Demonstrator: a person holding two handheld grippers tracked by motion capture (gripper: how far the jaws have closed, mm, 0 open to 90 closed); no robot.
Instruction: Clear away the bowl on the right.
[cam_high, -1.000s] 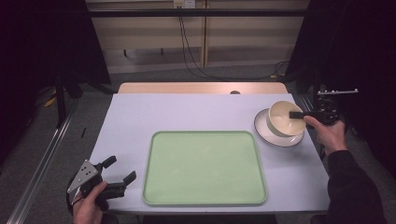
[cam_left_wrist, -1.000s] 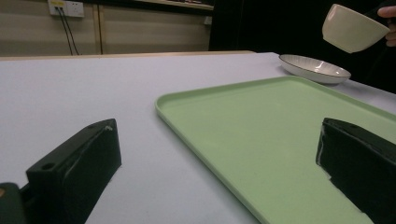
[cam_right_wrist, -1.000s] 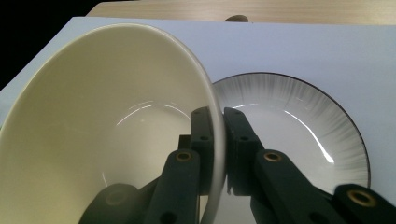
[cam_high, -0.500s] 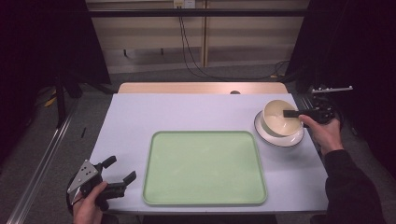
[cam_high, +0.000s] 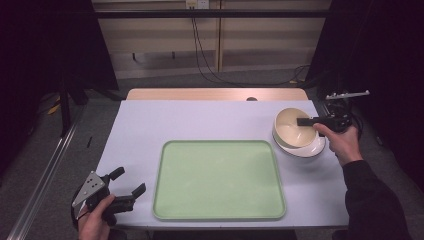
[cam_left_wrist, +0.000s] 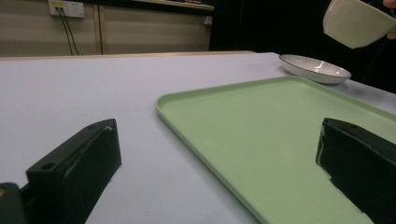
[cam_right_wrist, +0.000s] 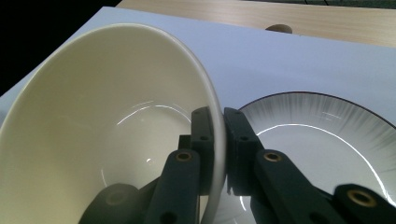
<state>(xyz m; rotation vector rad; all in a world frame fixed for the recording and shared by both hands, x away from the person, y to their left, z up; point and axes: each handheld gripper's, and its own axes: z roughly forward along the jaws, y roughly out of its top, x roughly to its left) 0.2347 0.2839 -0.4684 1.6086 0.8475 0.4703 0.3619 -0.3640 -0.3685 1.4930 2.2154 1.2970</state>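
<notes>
Jaws of the right gripper (cam_right_wrist: 217, 154) are clamped on the rim of the cream bowl (cam_right_wrist: 102, 126), one jaw inside the bowl and one outside against its wall. In the high view that gripper (cam_high: 306, 121) reaches in from the right, with the person's right hand (cam_high: 343, 142) behind it, and the bowl (cam_high: 292, 126) sits tilted over the near-left part of the plate (cam_high: 315, 149). The left gripper view shows the bowl (cam_left_wrist: 355, 22) held clear of the table, above the shallow, dark-rimmed plate (cam_left_wrist: 314, 68), with open space between the two. The plate rests on the pale table cover (cam_high: 210, 120), just beside the far right corner of the green tray (cam_high: 218, 180).

Jaws of the left gripper (cam_high: 126, 189) stand apart with nothing between them. It is held in the person's left hand (cam_high: 95, 220) at the near left edge of the table, pointing across toward the tray (cam_left_wrist: 261, 135), near the tray's edge.
</notes>
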